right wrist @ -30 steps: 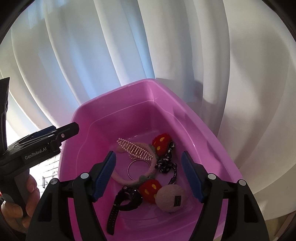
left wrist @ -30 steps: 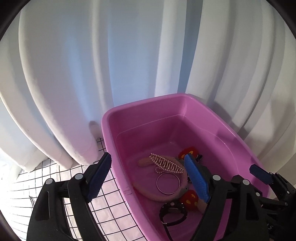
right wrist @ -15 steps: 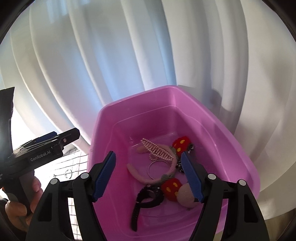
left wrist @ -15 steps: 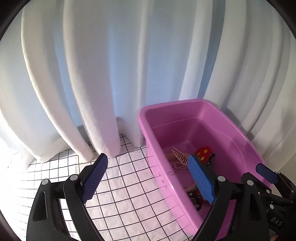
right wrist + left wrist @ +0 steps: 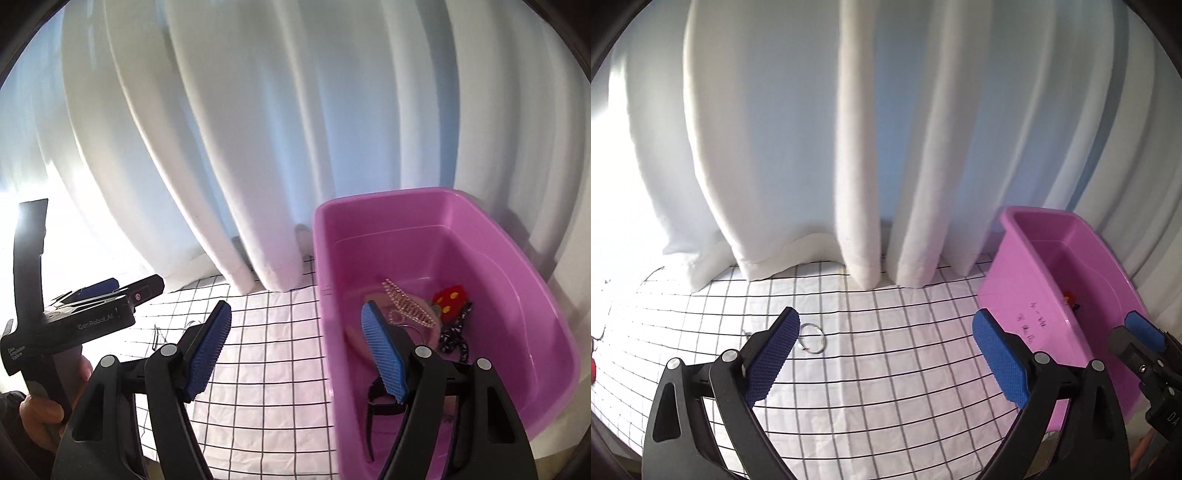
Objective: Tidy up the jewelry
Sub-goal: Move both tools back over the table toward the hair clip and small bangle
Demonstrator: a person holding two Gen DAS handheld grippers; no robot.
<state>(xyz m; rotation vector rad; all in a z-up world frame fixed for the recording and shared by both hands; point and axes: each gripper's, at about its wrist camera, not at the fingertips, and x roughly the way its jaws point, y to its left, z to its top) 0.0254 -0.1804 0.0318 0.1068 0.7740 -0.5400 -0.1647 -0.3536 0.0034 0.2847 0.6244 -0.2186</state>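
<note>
A pink plastic tub stands at the right on a white grid cloth; it also shows in the left wrist view. In the tub lie a pearl hair comb, a red felt clip, a dark beaded band, a pink headband and a black strap. A silver ring lies on the cloth, just beside the left finger of my left gripper, which is open and empty. My right gripper is open and empty, straddling the tub's left wall.
White curtains hang along the back of the table down to the cloth. A small red item sits at the far left edge. The left gripper's body and the hand that holds it show at the left of the right wrist view.
Both grippers have swung left, away from above the tub. The left one now faces the cloth with the silver ring; the right one sits over the tub's left wall.
</note>
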